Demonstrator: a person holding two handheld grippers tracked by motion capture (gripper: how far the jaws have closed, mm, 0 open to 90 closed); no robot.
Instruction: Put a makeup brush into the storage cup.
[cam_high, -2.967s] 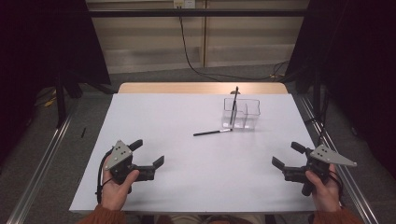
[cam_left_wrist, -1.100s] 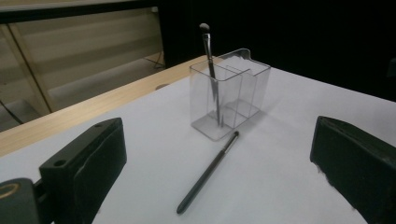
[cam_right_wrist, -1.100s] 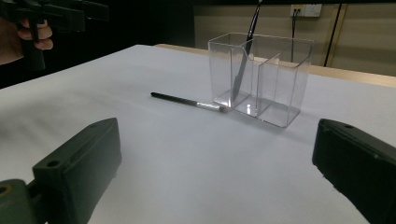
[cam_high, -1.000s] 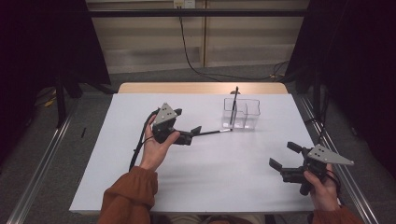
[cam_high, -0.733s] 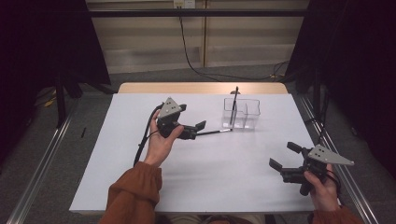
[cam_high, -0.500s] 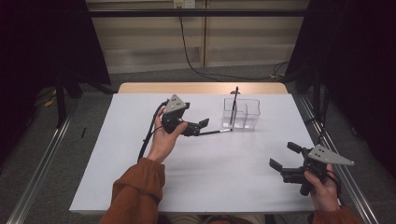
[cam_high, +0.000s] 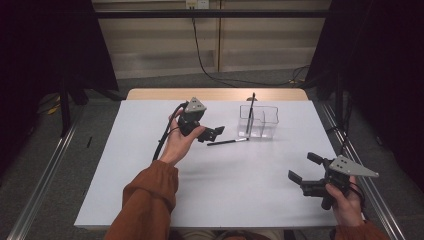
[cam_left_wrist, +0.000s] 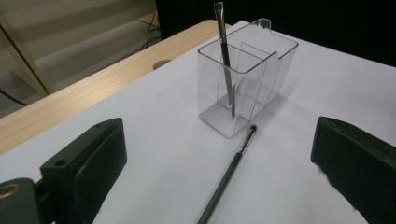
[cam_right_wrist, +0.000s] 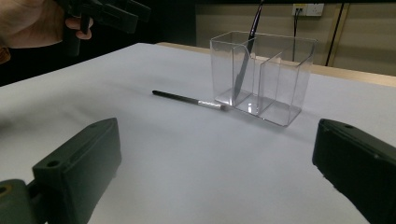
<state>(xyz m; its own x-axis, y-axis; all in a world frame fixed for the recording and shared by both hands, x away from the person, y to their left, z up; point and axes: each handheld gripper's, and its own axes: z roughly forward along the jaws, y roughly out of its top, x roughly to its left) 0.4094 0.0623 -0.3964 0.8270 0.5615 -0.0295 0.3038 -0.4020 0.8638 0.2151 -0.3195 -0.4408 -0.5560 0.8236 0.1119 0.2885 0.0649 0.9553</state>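
1. Brush (cam_high: 227, 142) on the tabletop: a thin black stick with a short silver band near one end, lying flat on the white tabletop (cam_high: 150, 200), its silver end pointing at the clear holder (cam_high: 258, 121) and stopping just beside the holder's base.
2. My left claw (cam_high: 214, 134) hovers above the brush's dark end, its jaws spread wide and holding nothing. In the left gripper view the brush (cam_left_wrist: 227, 177) runs up between my two black jaws toward the holder (cam_left_wrist: 245, 77).
3. My right claw (cam_high: 301, 167) sits low near the tabletop's right front corner, well apart from the brush, jaws also spread and empty. In the right gripper view the brush (cam_right_wrist: 187, 100) lies ahead of it, tip by the holder (cam_right_wrist: 261, 77).
4. The holder is a clear plastic box, divided into two compartments by an inner wall.
5. Count: two brushes. One lies on the tabletop; a second brush (cam_high: 251, 107) stands tilted inside the holder's left compartment, its top above the rim.
6. Count: one holder, two claws, one in each of my hands.
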